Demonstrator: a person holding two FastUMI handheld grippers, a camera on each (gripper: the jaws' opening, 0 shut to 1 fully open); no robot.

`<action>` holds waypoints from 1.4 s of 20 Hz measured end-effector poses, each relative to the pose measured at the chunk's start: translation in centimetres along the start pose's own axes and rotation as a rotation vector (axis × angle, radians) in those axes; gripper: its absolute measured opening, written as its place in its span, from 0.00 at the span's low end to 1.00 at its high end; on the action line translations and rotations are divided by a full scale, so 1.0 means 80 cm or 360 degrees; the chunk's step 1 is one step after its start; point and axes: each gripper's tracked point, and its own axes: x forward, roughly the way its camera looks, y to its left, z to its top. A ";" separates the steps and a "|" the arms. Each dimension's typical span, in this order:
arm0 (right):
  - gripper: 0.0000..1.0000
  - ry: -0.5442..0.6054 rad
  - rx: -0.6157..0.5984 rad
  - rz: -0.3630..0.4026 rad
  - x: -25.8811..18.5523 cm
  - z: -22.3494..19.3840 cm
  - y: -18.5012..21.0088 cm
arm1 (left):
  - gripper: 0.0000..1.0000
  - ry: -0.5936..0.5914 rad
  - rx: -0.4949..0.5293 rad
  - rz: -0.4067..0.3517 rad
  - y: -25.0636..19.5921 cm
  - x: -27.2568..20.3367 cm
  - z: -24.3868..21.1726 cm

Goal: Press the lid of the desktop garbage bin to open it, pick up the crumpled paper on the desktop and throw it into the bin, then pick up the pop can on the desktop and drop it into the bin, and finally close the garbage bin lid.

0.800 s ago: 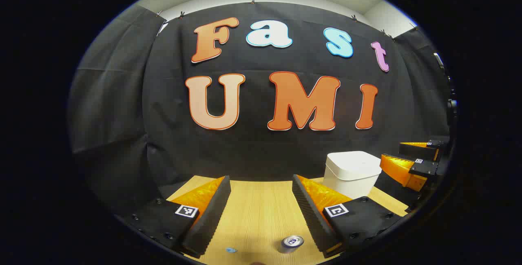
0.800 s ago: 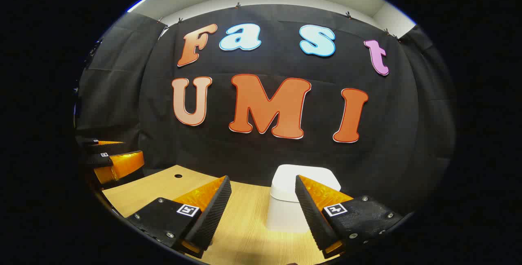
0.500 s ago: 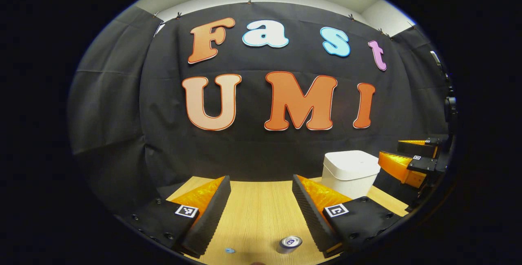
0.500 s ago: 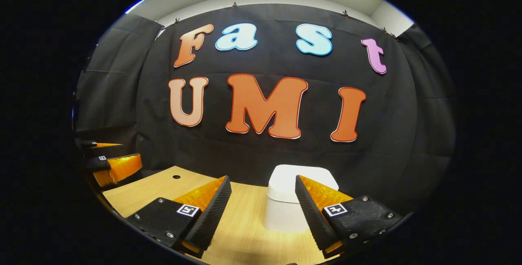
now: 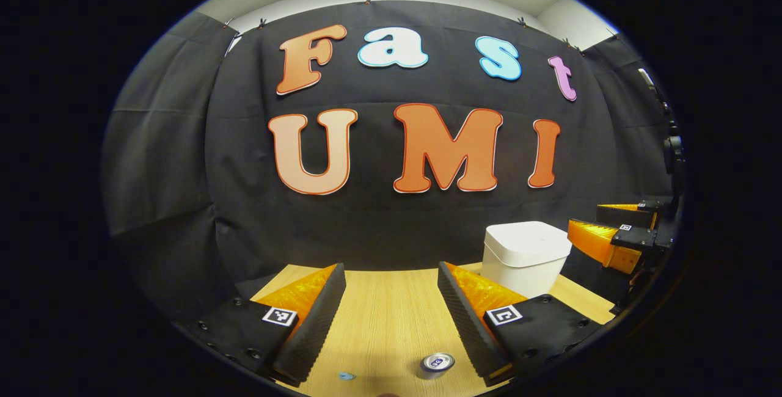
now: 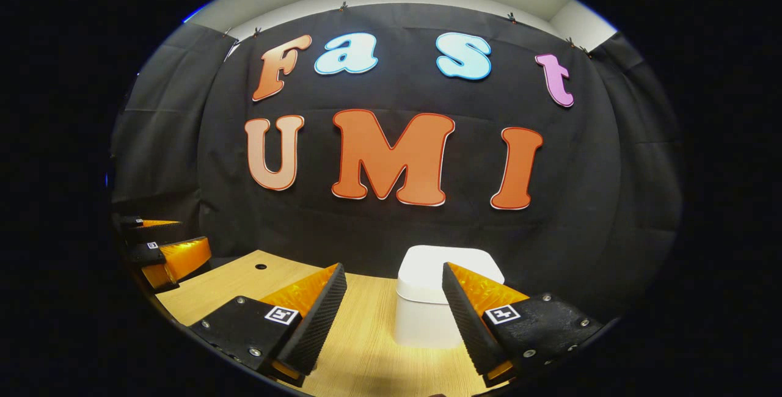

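- The left gripper (image 5: 391, 317) hangs over the wooden desktop (image 5: 379, 299) with its fingers spread wide and nothing between them; held that way it can, I judge, drop over something as broad as a can.
- In the left gripper view a small blue scrap (image 5: 346, 375) lies at about 7 o'clock on the desktop; what it is I cannot tell.
- The pop can (image 5: 436, 365) stands upright at about 6 o'clock in the left gripper view, just inside the right-hand finger and below the fingertips, so it is on the desk and not in the bin.
- The white garbage bin (image 5: 524, 256) sits at about 4 o'clock there, lid down flat, near the back cloth.
- The right gripper (image 6: 394, 317) is likewise wide open and empty, pointed so the bin (image 6: 427, 308) lies straight ahead at 6 o'clock; that aim suits a press on the lid (image 6: 449, 272).
- The right gripper view adds a round hole (image 6: 261, 266) in the desktop at 8 o'clock; the left gripper view adds the can and scrap.
- No crumpled paper is anywhere I can make out.
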 end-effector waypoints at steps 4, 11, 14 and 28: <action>0.96 0.0011 -0.0010 -0.0010 0.003 0.001 0.006 | 0.96 -0.0003 0.0005 -0.0021 0.000 0.002 0.000; 0.94 0.0037 -0.0038 -0.0092 0.016 0.002 0.003 | 0.96 0.0010 0.0017 -0.0059 0.001 0.003 -0.003; 0.93 0.0037 -0.0062 -0.0154 0.021 0.009 -0.006 | 0.96 0.0019 0.0016 -0.0076 0.003 0.004 -0.005; 0.71 0.0092 -0.0050 -0.0245 0.067 0.025 -0.055 | 0.97 0.0033 0.0027 -0.0019 0.016 0.005 -0.008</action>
